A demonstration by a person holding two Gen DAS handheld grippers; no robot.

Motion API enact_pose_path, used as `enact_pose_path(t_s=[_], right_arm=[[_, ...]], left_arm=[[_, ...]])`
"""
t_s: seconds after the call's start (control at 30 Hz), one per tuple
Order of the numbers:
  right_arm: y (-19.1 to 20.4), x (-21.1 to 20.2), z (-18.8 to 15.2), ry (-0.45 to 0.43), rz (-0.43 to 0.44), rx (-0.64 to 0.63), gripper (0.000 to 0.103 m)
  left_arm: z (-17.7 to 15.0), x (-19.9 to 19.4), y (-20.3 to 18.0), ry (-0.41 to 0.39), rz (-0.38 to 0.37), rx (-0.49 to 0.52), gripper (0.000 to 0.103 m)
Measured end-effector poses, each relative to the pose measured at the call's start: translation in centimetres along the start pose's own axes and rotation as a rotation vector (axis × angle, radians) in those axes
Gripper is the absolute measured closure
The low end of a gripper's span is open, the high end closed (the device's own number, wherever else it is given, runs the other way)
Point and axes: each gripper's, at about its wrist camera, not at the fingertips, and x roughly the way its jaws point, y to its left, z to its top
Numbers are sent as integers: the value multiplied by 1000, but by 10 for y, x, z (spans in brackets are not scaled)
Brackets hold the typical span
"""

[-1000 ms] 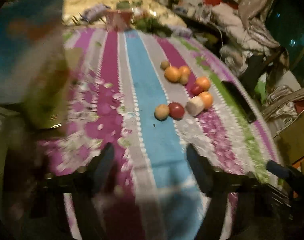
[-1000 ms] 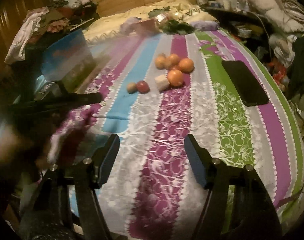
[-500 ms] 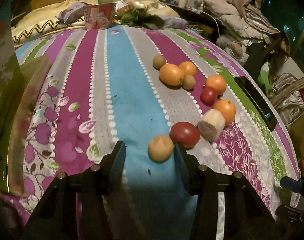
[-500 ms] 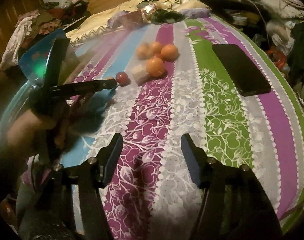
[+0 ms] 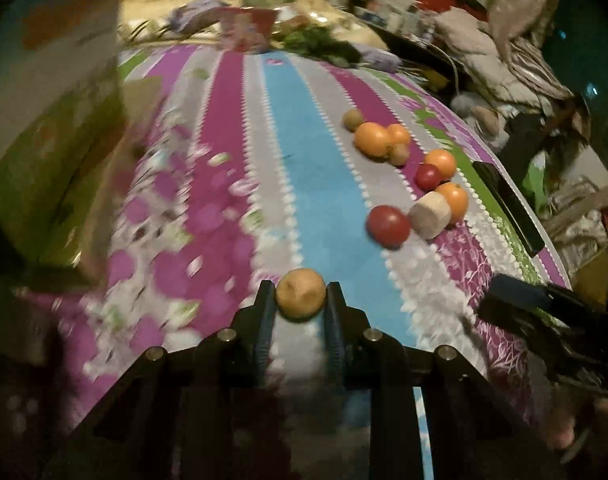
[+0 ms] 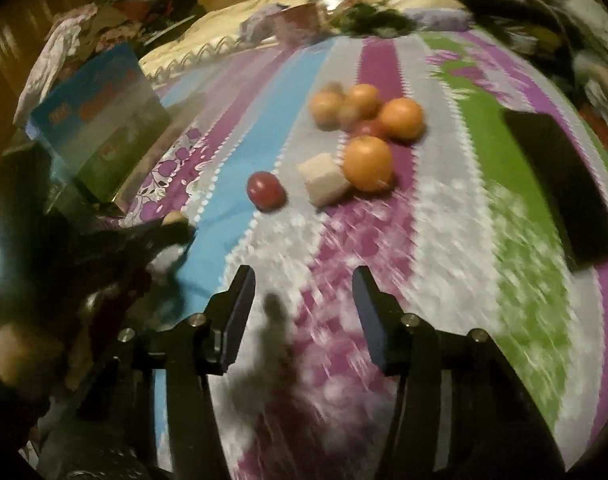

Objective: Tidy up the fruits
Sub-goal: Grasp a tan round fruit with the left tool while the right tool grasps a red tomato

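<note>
Red apple, beige block nr oranges; phone beside.

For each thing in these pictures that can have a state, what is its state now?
left gripper: shut on the tan fruit.
tan fruit: gripped between both pads.
right gripper: jaws closing, nothing between them.
red fruit: lying free on the striped cloth, apart from the gripper.
beige block: on its side, against an orange.
oranges: loose in a cluster.
black phone: flat, screen dark.
</note>
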Motion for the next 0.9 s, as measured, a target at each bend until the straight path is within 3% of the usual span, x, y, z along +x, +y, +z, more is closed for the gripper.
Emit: enact_pose_path(t_s=[0.5,0.67,0.9], right_arm=[[31,60,41,14,-60,-177,55],[34,60,38,10,-90,-198,74],[35,48,32,3,-97,-173,74]], left_arm=[[-1,1,13,-4,-1,-51,77],[0,3,11,-8,13,-51,77],[1,4,8,-9,29,-46,77]])
